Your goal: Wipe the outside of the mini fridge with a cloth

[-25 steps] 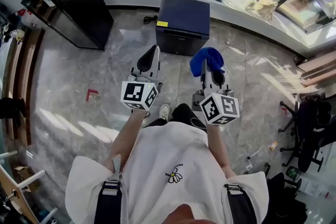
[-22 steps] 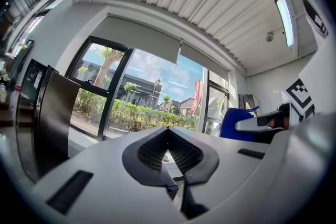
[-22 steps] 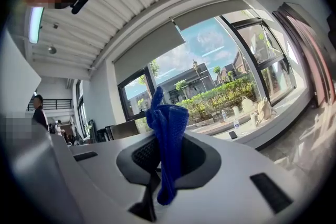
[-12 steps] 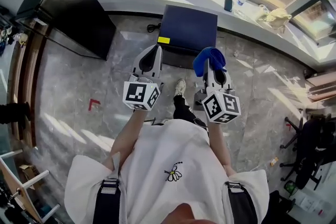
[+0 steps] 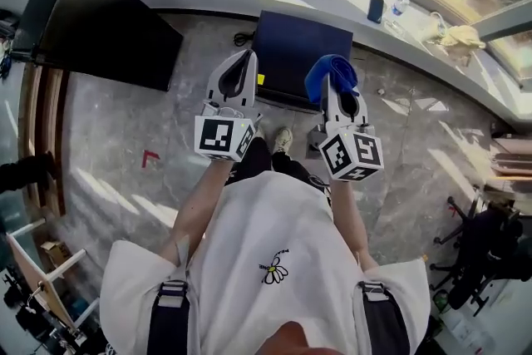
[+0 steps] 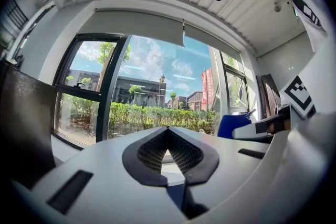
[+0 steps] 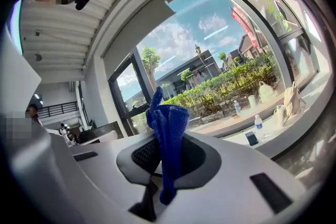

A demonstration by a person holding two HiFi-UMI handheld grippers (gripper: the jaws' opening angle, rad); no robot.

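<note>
**Both tools out front, both closed**

I hold my left forearm [image 5: 199, 208] and right forearm [image 5: 345, 216] stretched ahead of the torso, bare to the wrist. My left tool [image 5: 238, 66] sits at 11 o'clock, nose toward 12, jaws together at the tips with nothing between them. My right tool [image 5: 336, 96] sits at 1 o'clock, level with the left and apart from it, jaws clamped on a blue cloth [image 5: 329, 74] bunched over the tips.
</note>
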